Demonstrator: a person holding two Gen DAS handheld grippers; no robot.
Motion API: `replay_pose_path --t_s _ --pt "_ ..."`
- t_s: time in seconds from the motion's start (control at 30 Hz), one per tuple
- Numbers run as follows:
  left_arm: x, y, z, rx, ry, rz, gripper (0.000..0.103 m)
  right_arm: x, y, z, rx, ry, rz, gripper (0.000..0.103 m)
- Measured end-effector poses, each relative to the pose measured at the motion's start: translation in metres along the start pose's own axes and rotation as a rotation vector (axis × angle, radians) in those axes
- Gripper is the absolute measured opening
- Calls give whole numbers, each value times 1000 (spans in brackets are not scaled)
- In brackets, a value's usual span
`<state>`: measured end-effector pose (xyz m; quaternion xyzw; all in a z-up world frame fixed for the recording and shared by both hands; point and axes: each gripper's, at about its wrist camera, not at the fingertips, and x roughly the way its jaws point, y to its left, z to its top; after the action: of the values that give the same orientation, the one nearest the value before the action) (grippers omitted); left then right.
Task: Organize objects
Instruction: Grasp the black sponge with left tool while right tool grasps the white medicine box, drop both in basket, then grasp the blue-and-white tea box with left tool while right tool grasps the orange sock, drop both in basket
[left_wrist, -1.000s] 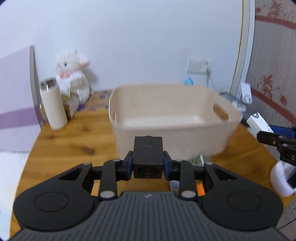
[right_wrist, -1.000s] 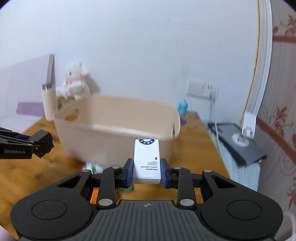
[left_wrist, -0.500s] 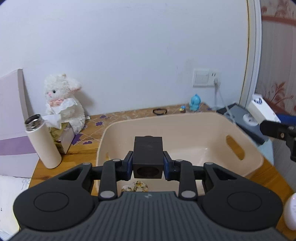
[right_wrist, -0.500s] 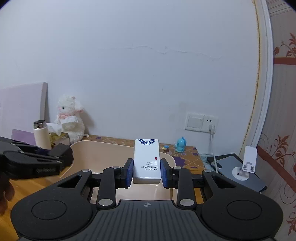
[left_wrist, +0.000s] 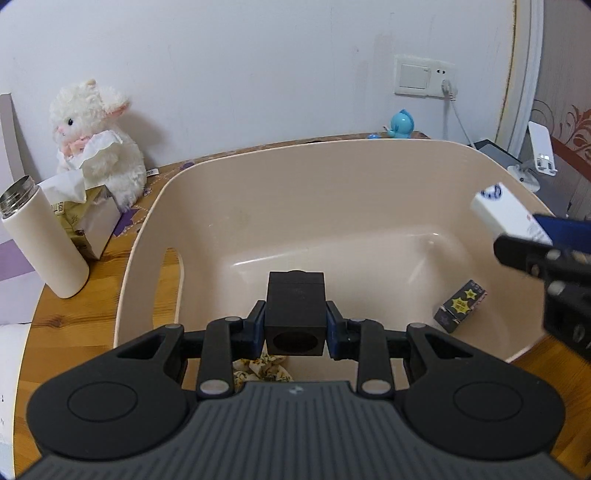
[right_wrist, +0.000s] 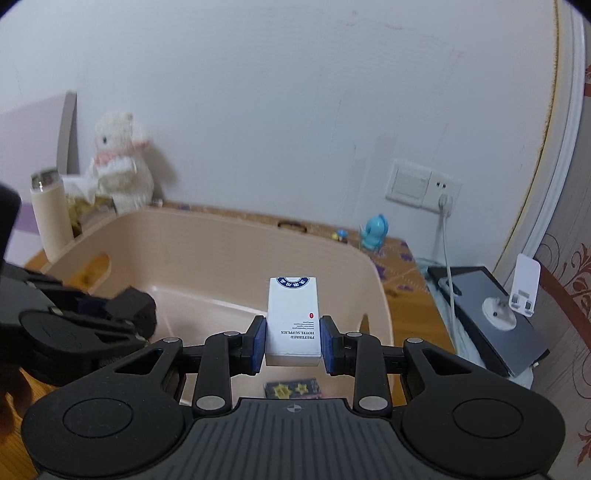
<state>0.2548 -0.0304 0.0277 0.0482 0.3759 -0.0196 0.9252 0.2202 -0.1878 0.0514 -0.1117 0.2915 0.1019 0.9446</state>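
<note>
My left gripper (left_wrist: 295, 328) is shut on a black cube-shaped block (left_wrist: 295, 306) and holds it above the beige plastic bin (left_wrist: 332, 177). My right gripper (right_wrist: 293, 339) is shut on a white hotel-supplies box (right_wrist: 293, 317), also above the bin (right_wrist: 221, 240). The white box (left_wrist: 506, 214) and right gripper show at the right of the left wrist view. A small dark box with yellow stars (left_wrist: 460, 306) lies on the bin floor, also in the right wrist view (right_wrist: 293, 389). A floral fabric item (left_wrist: 262, 369) lies in the bin under my left gripper.
A white plush lamb (left_wrist: 96, 140), a tissue box (left_wrist: 85, 218) and a cream flask (left_wrist: 44, 240) stand left of the bin on the wooden table (left_wrist: 74, 325). A blue figurine (left_wrist: 400, 123), wall socket (left_wrist: 424, 79) and a tablet with a phone stand (right_wrist: 491, 314) are to the right.
Both grippers rose from table level in front of the bin and moved forward over it, still holding the black block and the white box. The bin's inside came into view.
</note>
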Motion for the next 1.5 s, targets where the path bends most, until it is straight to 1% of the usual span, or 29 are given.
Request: replay_pose_path --t_s 0.03,0.07,0.1,0.13,0.17,0.2,0.27,0.33,0.43,0.5,0.6,0.77,0.93,1.13,1.23,1.37,1.5 --pt "-2 -1 1 0 -7 5 35 1 1 -2 0 3 -6 40" --pt "-5 0 1 2 -15 7 36 1 2 -3 4 0 -2 42" --pt "-9 1 1 7 -22 9 46 -2 2 -3 9 -6 -3 50" --pt "-14 1 2 14 -34 20 63 -6 2 -3 13 -20 -4 56" --pt "-21 1 1 17 -54 38 70 -13 3 -4 15 -42 -4 67" --pt "-29 2 1 19 -80 54 76 -20 3 -4 14 -60 -6 72" --pt "-42 4 1 17 -105 54 76 -33 5 -4 4 -77 -10 74" --pt "-57 8 0 0 -117 32 79 -46 6 -3 3 -87 -9 77" --pt "-80 9 -5 -8 -148 30 83 -66 7 -6 12 -97 2 80" --pt "-94 9 -11 -8 -167 28 88 -80 8 -10 15 -102 11 88" --pt "-112 10 -24 -14 -180 14 90 -100 11 -19 4 -106 16 95" --pt "-127 9 -54 -18 -161 -1 91 -121 20 -41 -27 -80 27 96" --pt "-127 10 -83 -23 -127 -6 91 -124 30 -66 -20 -31 59 97" --pt "-114 12 -113 -34 -65 -23 91 -108 45 -95 -16 44 81 97" --pt "-104 13 -122 -50 -40 -24 91 -96 50 -106 -11 82 90 96" --pt "-92 16 -129 -64 -12 -31 91 -77 54 -118 -10 128 96 96" --pt "-80 20 -131 -82 9 -33 91 -60 52 -123 10 149 109 96"
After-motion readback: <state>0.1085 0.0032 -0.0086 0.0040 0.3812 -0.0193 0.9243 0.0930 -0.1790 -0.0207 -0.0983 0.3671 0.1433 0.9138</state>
